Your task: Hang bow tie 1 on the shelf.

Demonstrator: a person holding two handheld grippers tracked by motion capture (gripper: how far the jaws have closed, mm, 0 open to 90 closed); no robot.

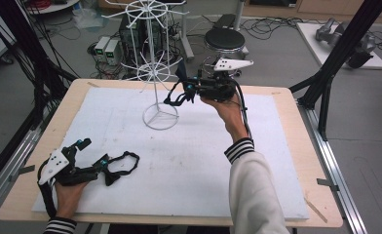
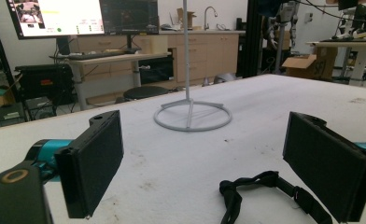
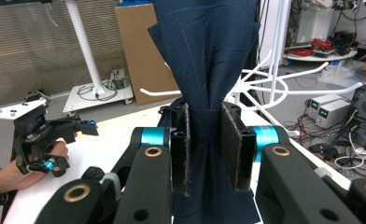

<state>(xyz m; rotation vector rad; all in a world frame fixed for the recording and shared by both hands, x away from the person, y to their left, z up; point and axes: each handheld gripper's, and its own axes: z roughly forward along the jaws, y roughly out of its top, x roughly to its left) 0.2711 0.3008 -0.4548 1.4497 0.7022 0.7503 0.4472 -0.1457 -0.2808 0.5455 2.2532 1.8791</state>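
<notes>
My right hand-held gripper (image 3: 204, 149) is clenched on a navy bow tie (image 3: 207, 60), pads pinching its knot. In the right gripper view the tie's long axis runs up and down the picture, one fan of pleats rising above the jaws, the other dropping below. From the high view the tie (image 1: 181, 73) is held in the air over the far half of the bench (image 1: 286, 146), just beside the white wire rack (image 1: 152, 63), with its black strap (image 1: 177, 99) dangling under the right hand-held gripper (image 1: 191, 87).

My left hand-held gripper (image 1: 89, 151) rests near the front left corner, jaws spread wide and released, grasping nothing. A second black strap (image 2: 265, 184) lies on the bench between the pads, untouched; in the high view it (image 1: 123, 165) loops out just beyond the tips.

The bench has a scuffed white sheet on a wooden top. The room is a lab: the high view gives cables, a stool (image 1: 224, 39) and power supplies on the floor; the left gripper view gives the rack's ring base (image 2: 193, 116), monitors (image 2: 83, 16) and cabinets behind.
</notes>
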